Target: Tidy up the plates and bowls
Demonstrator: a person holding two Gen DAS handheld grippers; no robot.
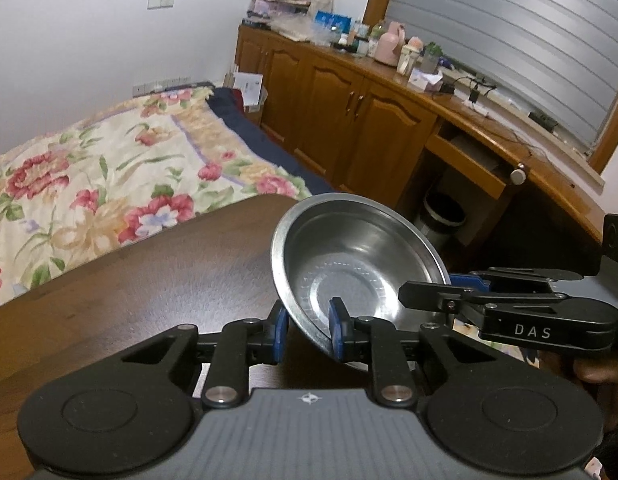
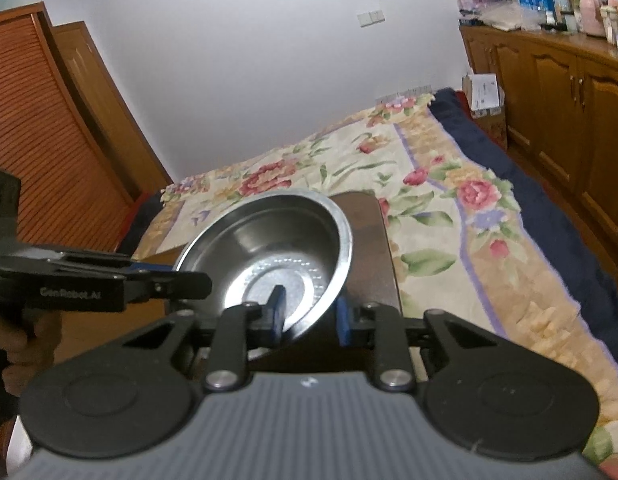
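above the dark table (image 1: 129,280), both grippers pinch one steel bowl (image 1: 349,248); its underside hidden.

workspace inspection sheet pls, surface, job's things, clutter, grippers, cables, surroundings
surface: dark wooden table, bare where visible
job's things: one steel bowl, tilted, held off the table
clutter: nothing seen on the table
grippers: left gripper pinches the bowl's near rim; right gripper pinches the rim on its own side
cables: wires on the desk by the window
surroundings: bed with floral quilt, wooden cabinets topped with bottles, bin under the desk
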